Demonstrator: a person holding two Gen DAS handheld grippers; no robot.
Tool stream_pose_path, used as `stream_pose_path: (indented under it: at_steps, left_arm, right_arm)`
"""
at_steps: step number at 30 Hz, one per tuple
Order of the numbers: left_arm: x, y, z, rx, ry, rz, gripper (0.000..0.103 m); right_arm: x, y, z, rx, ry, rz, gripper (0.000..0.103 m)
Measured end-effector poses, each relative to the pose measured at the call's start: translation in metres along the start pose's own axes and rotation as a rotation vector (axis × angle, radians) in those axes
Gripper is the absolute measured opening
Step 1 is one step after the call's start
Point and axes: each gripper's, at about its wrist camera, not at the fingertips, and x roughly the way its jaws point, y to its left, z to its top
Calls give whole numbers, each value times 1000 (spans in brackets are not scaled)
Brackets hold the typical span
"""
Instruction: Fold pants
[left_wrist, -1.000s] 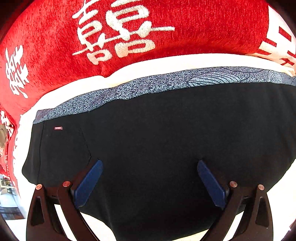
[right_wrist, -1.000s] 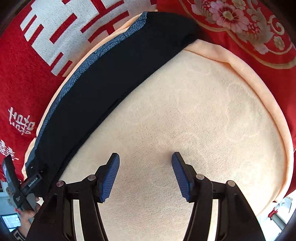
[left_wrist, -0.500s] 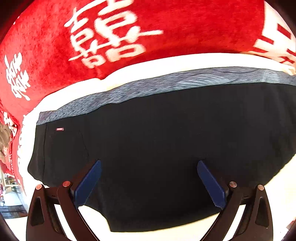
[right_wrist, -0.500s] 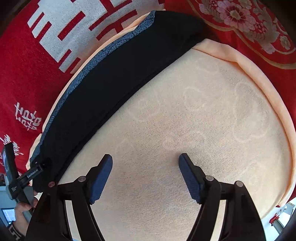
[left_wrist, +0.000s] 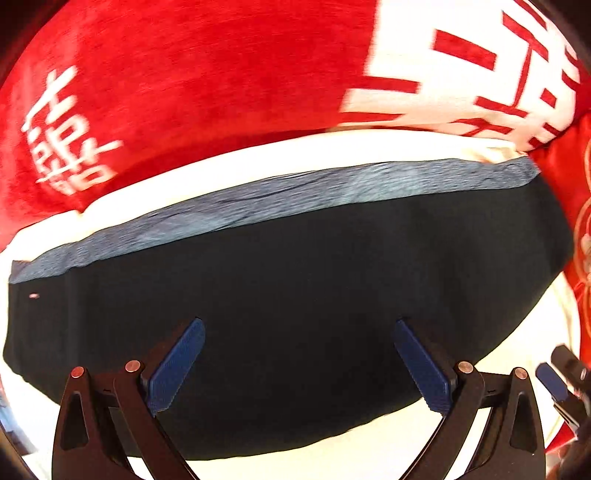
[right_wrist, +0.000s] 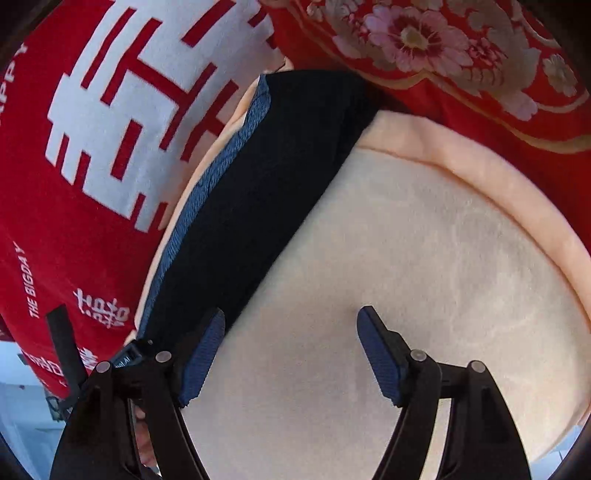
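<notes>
Left wrist view: my left gripper (left_wrist: 299, 360) hangs over the pants (left_wrist: 295, 295) with its jaws spread wide and nothing between them; both blue pads (left_wrist: 177, 365) sit above black cloth. The pants lie folded in a long black band on a pale cream towel (left_wrist: 258, 162), their grey-blue waistband (left_wrist: 258, 201) running along the far edge and a tiny label (left_wrist: 34, 295) near the left end. Cream shows past the waistband and again along the near edge under my fingers. Beyond the towel is a red blanket (left_wrist: 207, 81) with white characters. At the lower right edge, my right gripper (left_wrist: 561, 376) pokes in, its state unclear from here. Right wrist view: my right gripper (right_wrist: 291, 354) is also spread wide, holding nothing, over bare towel (right_wrist: 406, 266). The pants (right_wrist: 266, 195) run diagonally from the lower left to the top centre along the towel's left edge, waistband (right_wrist: 221, 162) on the outer side. My left pad (right_wrist: 203, 362) sits right at the pants' near edge; I cannot tell whether it touches. The right pad is well apart from them. The red blanket (right_wrist: 55, 221) lies to the left, and a red flowered cloth (right_wrist: 461, 55) across the top right. My left gripper (right_wrist: 125, 358) shows partly at lower left, at the pants' end.
</notes>
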Motion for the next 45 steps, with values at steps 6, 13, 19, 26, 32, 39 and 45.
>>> stream_pose_path:
  at_steps: [6,13,19,26,32,39,45]
  left_arm:
    - [20,-25,2,37,23,23,103]
    - [19,-24,-1,27,-1,17,103]
    - [21,-30,-6,28,-4,13,103]
    - [31,-22,-1,26,0,4,103]
    - [34,-17,3,28,3,-2,103]
    - [34,-17,2,29,2,-2,103]
    - [34,-17,3,28,1,-2,103]
  right_arm:
    - [17,6,40,9,-48,25,37]
    - [34,2,69,48,-72,-42,13]
    - [23,4,71,8,-80,-2,21]
    - [41,-12,42,70,17,102,33]
    - [42,-18,39,105,-15,146,37]
    - [45,-19,47,100,-26,173,40]
    - [51,-16,56,110,-61,181,43]
